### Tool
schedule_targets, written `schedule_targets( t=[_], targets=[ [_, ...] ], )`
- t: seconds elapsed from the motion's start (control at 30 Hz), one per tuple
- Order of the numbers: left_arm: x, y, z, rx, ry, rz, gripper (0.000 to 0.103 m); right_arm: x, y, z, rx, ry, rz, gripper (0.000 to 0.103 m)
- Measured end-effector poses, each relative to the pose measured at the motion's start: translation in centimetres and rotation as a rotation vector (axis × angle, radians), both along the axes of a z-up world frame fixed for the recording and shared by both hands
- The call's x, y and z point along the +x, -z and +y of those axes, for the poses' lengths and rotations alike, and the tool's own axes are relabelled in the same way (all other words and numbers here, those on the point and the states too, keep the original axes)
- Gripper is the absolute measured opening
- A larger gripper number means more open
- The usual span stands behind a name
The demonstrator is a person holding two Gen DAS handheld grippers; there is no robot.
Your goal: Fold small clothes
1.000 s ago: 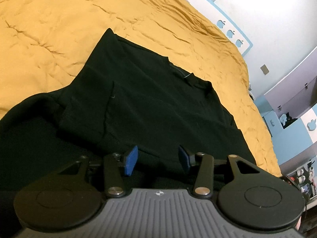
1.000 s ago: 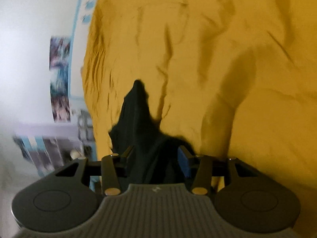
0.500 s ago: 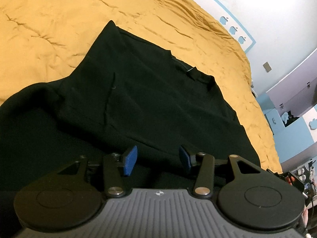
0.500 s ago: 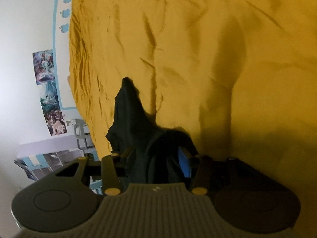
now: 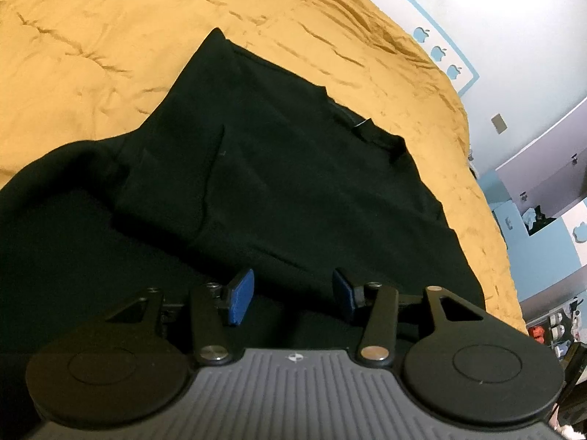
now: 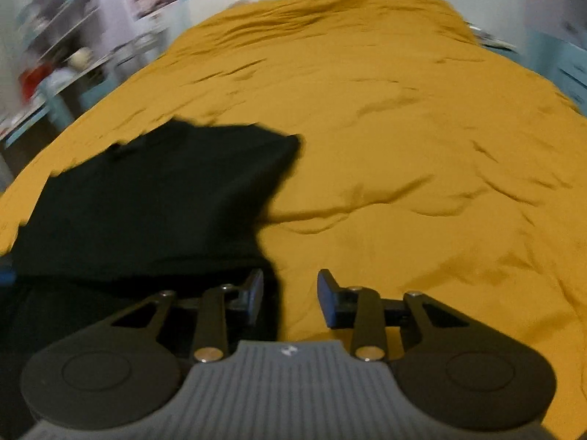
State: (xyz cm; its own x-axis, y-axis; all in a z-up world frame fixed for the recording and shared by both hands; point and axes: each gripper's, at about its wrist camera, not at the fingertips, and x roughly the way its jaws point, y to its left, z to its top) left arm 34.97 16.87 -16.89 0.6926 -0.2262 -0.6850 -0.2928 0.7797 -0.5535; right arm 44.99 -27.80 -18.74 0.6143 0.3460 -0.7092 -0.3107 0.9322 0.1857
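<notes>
A black T-shirt [image 5: 279,168] lies on the mustard-yellow bedspread [image 5: 91,44], its left sleeve side folded over the body and its collar toward the far right. My left gripper [image 5: 291,295] is open just above the shirt's near part, holding nothing. In the blurred right wrist view the shirt [image 6: 157,198] lies flat at the left. My right gripper [image 6: 290,295] is open and empty over the shirt's right edge and the bedspread [image 6: 422,146].
The bed ends at a white wall [image 5: 513,18] with a blue border and apple stickers at the right. Shelves with small items [image 5: 557,322] stand beyond the bed's right edge. In the right wrist view, blurred shelving [image 6: 55,55] stands at far left.
My right gripper has let go of the bunched black cloth and opened; its view has swung round to face along the bed. The left gripper has barely moved.
</notes>
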Motion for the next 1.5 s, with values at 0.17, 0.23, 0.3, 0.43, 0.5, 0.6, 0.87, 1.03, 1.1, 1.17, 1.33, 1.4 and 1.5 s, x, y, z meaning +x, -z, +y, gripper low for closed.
schedule_targets(
  t=[0.17,0.23,0.3,0.43,0.5,0.6,0.87,1.03,1.1,1.17,1.33,1.4,1.5],
  targets=[
    [0.3,0.4,-0.1,0.001,-0.001,0.020,0.056,0.3,0.6,2.6,-0.178,-0.166,-0.095,0.026],
    [0.3,0.5,0.1,-0.006,-0.006,0.030,0.056,0.6,0.8,3.4,-0.245,-0.240,-0.087,0.019],
    [0.2,0.4,0.1,-0.001,-0.003,0.023,0.058,0.5,0.7,3.3,-0.259,-0.262,-0.088,0.019],
    [0.5,0.9,-0.1,0.005,-0.008,0.042,0.059,0.7,0.7,3.2,-0.245,-0.294,-0.125,0.023],
    [0.5,0.9,-0.4,-0.004,-0.009,0.041,0.059,1.1,1.3,4.0,-0.284,-0.321,-0.146,0.022],
    [0.4,0.5,-0.8,0.002,0.011,0.036,0.059,1.6,1.9,4.3,-0.261,-0.320,-0.103,0.006],
    [0.3,0.3,0.2,0.008,-0.011,0.044,0.062,0.3,2.5,5.2,-0.315,-0.176,-0.065,0.005],
    [-1.7,-1.9,1.0,0.025,0.001,-0.004,0.062,-1.2,1.9,5.6,-0.351,-0.156,-0.100,0.013],
    [-3.3,-3.5,1.3,0.042,0.010,-0.038,0.062,-2.5,0.4,4.8,-0.320,-0.128,-0.096,0.014],
    [-5.4,-5.2,1.7,0.043,0.035,-0.079,0.062,-3.5,-0.7,4.1,-0.294,-0.111,-0.100,0.020],
    [-12.8,-8.7,2.7,0.059,0.099,-0.180,0.066,-11.2,-6.4,0.7,-0.125,-0.063,-0.149,0.041],
    [-16.0,-9.2,3.3,0.081,0.118,-0.197,0.068,-16.5,-8.6,-0.6,-0.027,-0.103,-0.126,0.044],
    [-20.8,-9.0,4.2,0.111,0.129,-0.181,0.069,-21.4,-9.3,-1.7,0.056,-0.148,-0.061,0.044]
  ],
)
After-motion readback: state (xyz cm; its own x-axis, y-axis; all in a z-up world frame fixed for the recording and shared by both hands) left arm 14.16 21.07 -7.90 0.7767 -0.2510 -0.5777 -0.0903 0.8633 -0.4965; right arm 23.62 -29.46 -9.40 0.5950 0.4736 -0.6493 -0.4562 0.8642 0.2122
